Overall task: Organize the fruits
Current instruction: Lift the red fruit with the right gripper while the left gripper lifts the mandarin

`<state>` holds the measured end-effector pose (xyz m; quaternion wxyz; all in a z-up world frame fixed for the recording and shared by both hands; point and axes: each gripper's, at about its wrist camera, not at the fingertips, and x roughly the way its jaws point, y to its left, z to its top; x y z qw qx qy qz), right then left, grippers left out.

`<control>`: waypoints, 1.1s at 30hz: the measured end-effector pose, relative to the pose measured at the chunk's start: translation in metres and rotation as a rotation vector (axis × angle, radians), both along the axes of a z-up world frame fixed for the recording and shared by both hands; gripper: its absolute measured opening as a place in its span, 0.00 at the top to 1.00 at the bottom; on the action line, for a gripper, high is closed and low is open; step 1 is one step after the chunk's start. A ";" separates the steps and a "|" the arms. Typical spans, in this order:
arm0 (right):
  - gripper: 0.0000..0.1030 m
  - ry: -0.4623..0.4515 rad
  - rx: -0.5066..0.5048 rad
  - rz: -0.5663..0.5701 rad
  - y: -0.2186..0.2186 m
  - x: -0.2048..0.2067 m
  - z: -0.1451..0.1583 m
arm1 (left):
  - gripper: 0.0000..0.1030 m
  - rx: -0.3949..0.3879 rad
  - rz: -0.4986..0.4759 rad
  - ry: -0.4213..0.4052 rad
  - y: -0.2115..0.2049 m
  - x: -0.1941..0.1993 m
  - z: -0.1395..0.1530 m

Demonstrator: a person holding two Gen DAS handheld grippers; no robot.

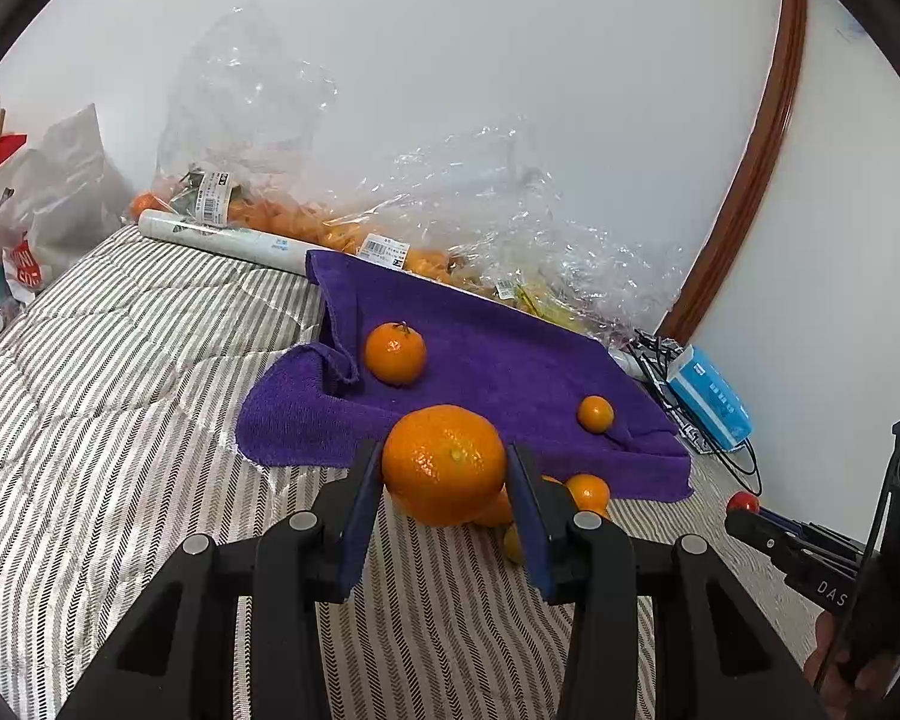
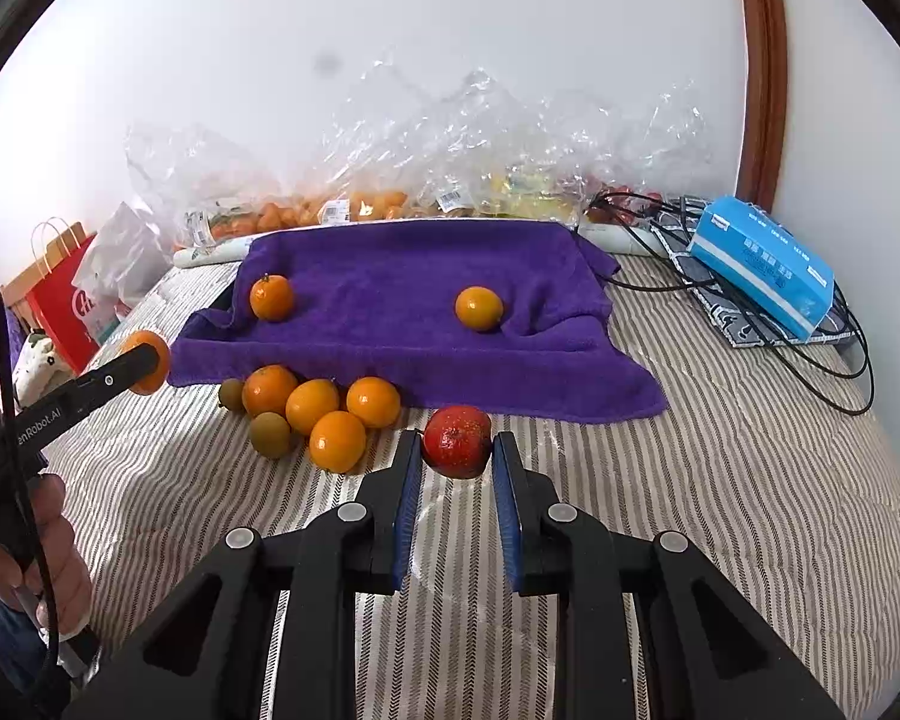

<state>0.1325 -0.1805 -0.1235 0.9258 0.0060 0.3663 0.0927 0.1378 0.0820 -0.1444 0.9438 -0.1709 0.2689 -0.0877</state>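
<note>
While left gripper [image 1: 444, 468] clamps orange [image 1: 444, 462], right gripper [image 2: 456, 450] grips red fruit [image 2: 457, 441] (both lifted).

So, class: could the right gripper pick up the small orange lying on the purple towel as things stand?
Probably not yet: the right gripper is shut on a red fruit. The path to the small orange looks free otherwise.

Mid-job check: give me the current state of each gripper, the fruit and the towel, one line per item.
left gripper: shut on a large orange, held above the bedcover.
right gripper: shut on a red fruit.
purple towel: spread out, rumpled, front edge draped down.
two oranges on the towel: lying apart, untouched.
fruit pile: clustered on the striped bedcover before the towel.
clear bags: crumpled by the wall, fruit inside.
</note>
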 end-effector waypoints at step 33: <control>0.77 -0.040 0.001 0.006 -0.001 0.008 0.010 | 0.62 -0.020 0.029 0.015 0.007 0.001 -0.001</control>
